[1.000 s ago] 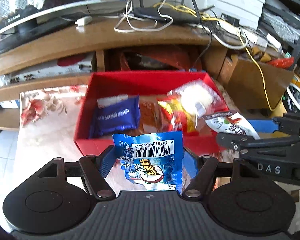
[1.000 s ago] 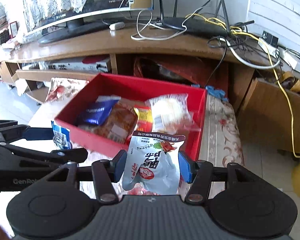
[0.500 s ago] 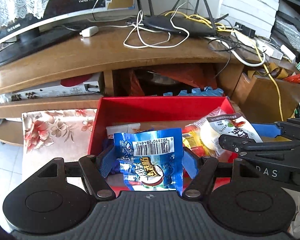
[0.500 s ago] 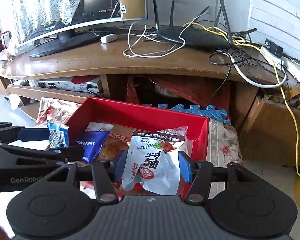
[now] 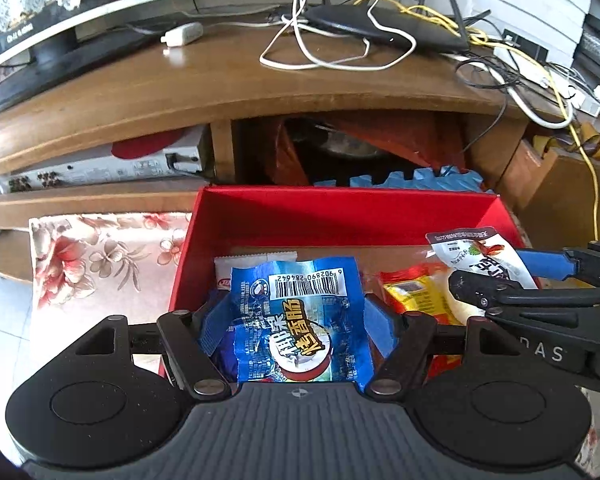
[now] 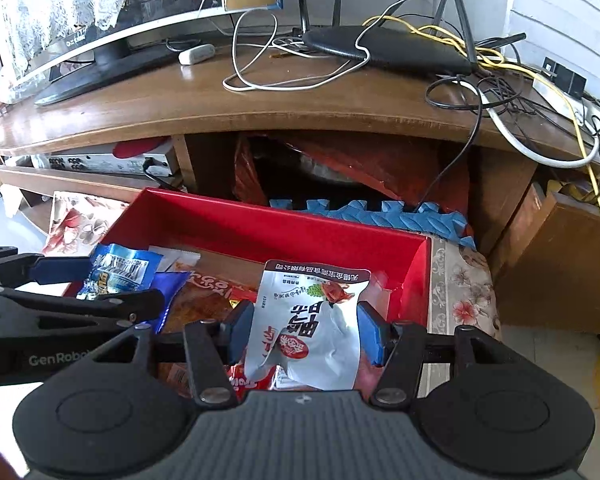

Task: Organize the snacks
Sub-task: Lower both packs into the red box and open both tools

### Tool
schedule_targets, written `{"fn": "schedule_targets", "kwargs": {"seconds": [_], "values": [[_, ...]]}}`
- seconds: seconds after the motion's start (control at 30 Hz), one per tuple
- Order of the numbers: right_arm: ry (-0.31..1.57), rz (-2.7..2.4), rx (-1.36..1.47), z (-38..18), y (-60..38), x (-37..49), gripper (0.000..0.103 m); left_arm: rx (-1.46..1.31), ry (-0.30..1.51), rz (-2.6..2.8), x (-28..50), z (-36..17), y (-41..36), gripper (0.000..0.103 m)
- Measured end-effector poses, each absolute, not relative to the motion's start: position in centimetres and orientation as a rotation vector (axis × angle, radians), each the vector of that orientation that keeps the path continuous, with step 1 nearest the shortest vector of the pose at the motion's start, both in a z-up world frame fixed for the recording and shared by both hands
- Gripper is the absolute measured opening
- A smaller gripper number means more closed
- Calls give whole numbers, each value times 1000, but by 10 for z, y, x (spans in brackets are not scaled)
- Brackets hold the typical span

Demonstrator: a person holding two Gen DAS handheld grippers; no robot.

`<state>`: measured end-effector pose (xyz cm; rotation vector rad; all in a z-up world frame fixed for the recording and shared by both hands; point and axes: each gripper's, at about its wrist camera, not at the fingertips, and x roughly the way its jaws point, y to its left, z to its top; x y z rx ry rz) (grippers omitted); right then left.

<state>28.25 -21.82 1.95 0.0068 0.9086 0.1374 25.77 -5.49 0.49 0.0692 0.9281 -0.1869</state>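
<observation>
My left gripper (image 5: 296,320) is shut on a blue snack packet (image 5: 300,316) with a barcode and holds it over the left part of a red box (image 5: 340,216). My right gripper (image 6: 302,330) is shut on a white snack pouch (image 6: 308,320) and holds it over the right part of the same box (image 6: 260,224). The box holds several snacks, among them a yellow-red packet (image 5: 416,296) and a dark blue packet (image 6: 172,288). Each gripper shows in the other's view: the right one (image 5: 540,280), the left one (image 6: 60,284).
The box rests on a floral cloth (image 5: 100,256) in front of a wooden TV stand (image 5: 260,84) with a monitor, router (image 6: 384,50) and tangled cables. Blue foam mat pieces (image 6: 380,216) lie behind the box. A brown cardboard box (image 6: 560,260) stands at the right.
Both grippers have moved forward with their packets, from in front of the box's near wall to above its inside. The TV stand looms closer.
</observation>
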Motion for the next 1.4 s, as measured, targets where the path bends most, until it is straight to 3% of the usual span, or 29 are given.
{"fn": "schedule_targets", "kwargs": {"seconds": [0.47,0.7,1.4], "values": [[896,143,-80,20,-206,280,55,35,941,-167,259,3,-52,77],[867,137,-34,34,-216,274,60,2,914,-184,255,16,-51,83],[871,126,-25,45,-222,227,60,38,896,-204,208,24,-58,81]]}}
